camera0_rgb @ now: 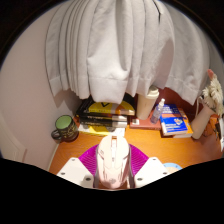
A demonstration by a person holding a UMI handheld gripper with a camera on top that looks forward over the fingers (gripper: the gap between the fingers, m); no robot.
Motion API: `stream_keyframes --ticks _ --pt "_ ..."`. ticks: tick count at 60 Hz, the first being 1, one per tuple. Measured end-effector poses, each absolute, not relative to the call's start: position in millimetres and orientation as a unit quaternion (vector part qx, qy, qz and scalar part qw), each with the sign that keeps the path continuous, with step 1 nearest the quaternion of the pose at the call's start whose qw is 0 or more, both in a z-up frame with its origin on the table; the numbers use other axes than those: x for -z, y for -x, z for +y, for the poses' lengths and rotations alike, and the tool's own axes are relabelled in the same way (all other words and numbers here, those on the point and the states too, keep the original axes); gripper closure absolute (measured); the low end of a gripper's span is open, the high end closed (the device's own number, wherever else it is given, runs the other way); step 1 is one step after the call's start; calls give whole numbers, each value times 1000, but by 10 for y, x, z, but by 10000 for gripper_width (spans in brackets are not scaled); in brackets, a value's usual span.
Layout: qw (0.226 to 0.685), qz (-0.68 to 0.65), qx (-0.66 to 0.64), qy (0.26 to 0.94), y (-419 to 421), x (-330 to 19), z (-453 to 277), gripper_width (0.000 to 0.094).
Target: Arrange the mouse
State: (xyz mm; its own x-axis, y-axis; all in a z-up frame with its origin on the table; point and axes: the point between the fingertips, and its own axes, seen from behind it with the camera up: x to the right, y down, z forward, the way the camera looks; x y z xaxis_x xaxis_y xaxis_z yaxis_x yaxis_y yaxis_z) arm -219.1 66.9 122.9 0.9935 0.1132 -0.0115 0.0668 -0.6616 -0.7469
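Observation:
A white computer mouse (112, 160) sits between my two fingers, its nose pointing away from me. The magenta pads (90, 157) press against both its sides, so my gripper (112, 166) is shut on the mouse and holds it above the orange tabletop (70, 150). The mouse's underside and the surface right below it are hidden.
At the back of the desk lie a stack of books with a yellow one on top (105, 113), a blue box (174, 123), a small green jar (64, 125) and a white bottle (158, 108). A white curtain (120, 45) hangs behind. A plush toy (210, 100) stands at right.

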Motion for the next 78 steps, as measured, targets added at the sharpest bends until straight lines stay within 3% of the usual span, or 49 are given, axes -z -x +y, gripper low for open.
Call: stream_keyframes --ticks 8,15,20,34,48,61,70,78 --pt "470 -52 -10 881 1485 -2045 469 519" --pt "490 -45 7 870 780 -2214 242 523" --pt "480 -23 7 877 368 -1924 102 523" --pt "370 -12 -3 929 -154 -543 -211 522" --pt "316 -23 -24 948 -31 154 -347 485" --pt "320 -21 -23 947 -24 169 -324 361" --pt "299 -32 -30 953 72 150 -365 140" --pt "312 -37 -17 949 98 -198 -411 140"
